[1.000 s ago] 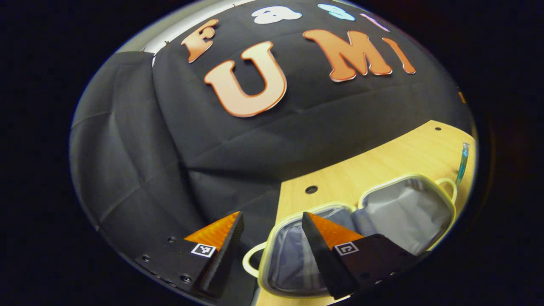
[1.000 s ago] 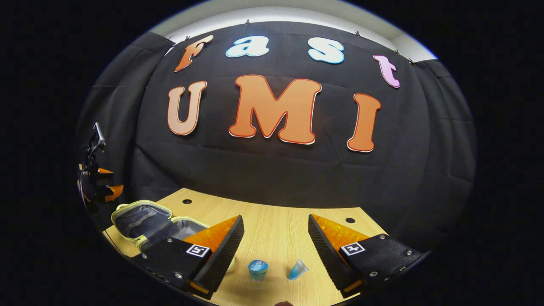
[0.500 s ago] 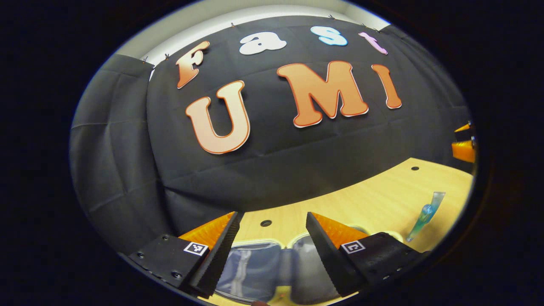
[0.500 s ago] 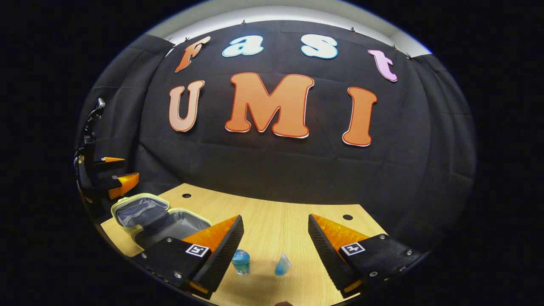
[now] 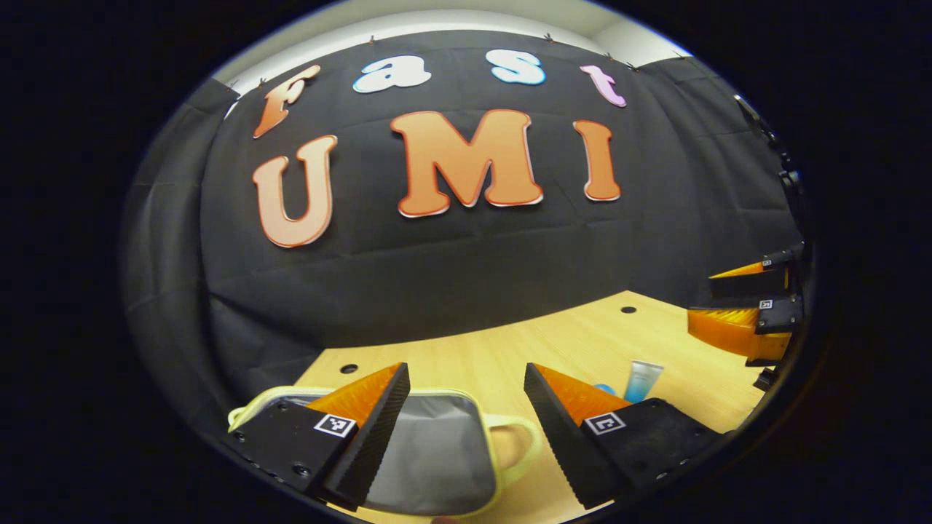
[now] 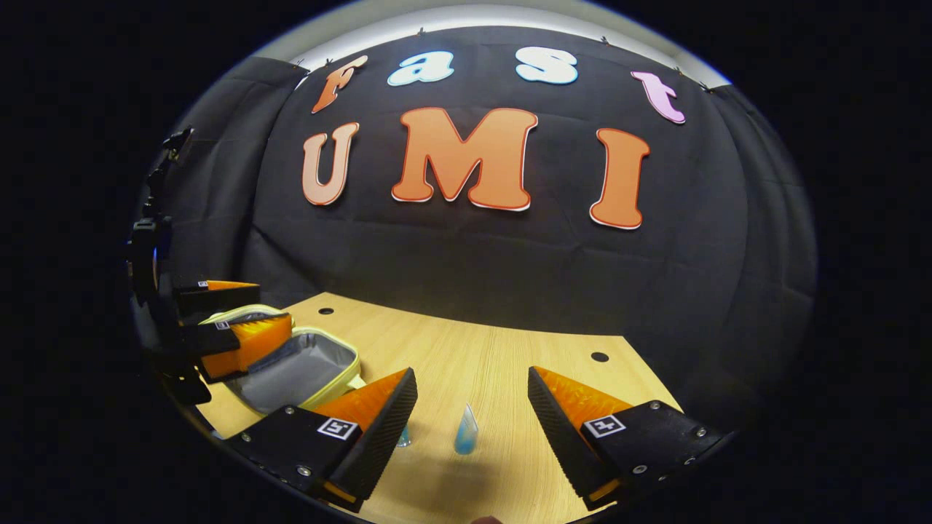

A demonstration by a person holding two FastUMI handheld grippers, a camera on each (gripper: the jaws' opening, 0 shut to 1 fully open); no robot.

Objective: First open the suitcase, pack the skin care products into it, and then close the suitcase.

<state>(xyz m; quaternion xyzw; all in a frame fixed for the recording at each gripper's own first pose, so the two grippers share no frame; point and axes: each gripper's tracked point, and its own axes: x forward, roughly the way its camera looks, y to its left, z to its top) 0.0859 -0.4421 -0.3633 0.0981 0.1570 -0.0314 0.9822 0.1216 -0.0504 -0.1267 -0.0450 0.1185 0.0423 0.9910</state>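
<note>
I see the small suitcase (image 5: 437,451) lying open on the wooden tabletop (image 5: 510,349), with its grey inside showing. My left claw (image 5: 466,378) hangs just above it, spread wide and holding nothing. My right claw (image 6: 472,382) is wide open too, empty, above a blue tube (image 6: 464,431) standing near the suitcase (image 6: 306,367).

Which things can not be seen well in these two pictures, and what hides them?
- Small blue jar: right gripper view, mostly behind the right gripper's own finger; in the left gripper view a sliver peeks past a finger.
- Suitcase: left gripper view, near part covered by the left gripper's fingers and cut by the edge.
- Suitcase far half: right gripper view, behind the left gripper.
- Tube label: too small.
</note>
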